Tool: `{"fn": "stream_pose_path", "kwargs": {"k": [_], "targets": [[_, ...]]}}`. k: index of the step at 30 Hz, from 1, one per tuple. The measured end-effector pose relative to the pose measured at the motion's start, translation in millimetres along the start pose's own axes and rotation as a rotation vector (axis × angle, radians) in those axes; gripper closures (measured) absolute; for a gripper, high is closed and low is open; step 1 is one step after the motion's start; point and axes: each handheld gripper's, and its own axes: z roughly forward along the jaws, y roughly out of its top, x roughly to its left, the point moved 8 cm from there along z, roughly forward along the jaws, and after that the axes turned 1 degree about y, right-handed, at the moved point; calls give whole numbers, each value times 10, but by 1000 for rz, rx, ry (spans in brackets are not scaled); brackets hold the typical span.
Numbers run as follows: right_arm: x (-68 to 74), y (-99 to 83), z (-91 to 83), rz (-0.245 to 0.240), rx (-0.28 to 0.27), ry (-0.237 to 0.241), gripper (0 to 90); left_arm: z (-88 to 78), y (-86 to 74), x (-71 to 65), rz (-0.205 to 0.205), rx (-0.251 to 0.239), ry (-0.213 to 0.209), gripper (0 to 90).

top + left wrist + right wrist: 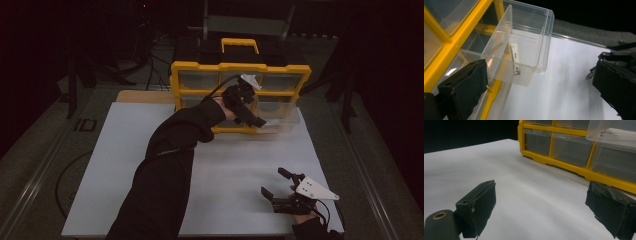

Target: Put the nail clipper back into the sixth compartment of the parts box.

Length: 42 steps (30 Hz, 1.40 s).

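We see a yellow organizer (240, 75) with clear drawers standing upright at the far edge of the white board (115, 165). 1 clear drawer (524, 47) is pulled out of its frame toward the board's right side, and a small nail clipper (515, 58) lies on its floor, near the front wall. Our left gripper (247, 102) is raised in front of the organizer, just beside that drawer; in the left gripper view its 2 jaws stand wide apart with nothing between them, the drawer's corner lying ahead of the gap. Our right gripper (282, 187) sits low over the near right part of the board, well apart from the organizer, jaws spread wide and empty. Between the 2 grippers we find bare white board, and its left half is open too.
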Motion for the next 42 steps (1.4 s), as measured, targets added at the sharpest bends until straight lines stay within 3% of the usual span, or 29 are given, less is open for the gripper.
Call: {"fn": "stream_pose_path", "kwargs": {"k": [15,42], "targets": [[0,0,-2,-3,6,-4,95,-295,-313,-32,-16,-51,4,12],[4,-9,21,-6,14,-4,96,-770,-1099,-189,-53,-135,-14,12]]}}
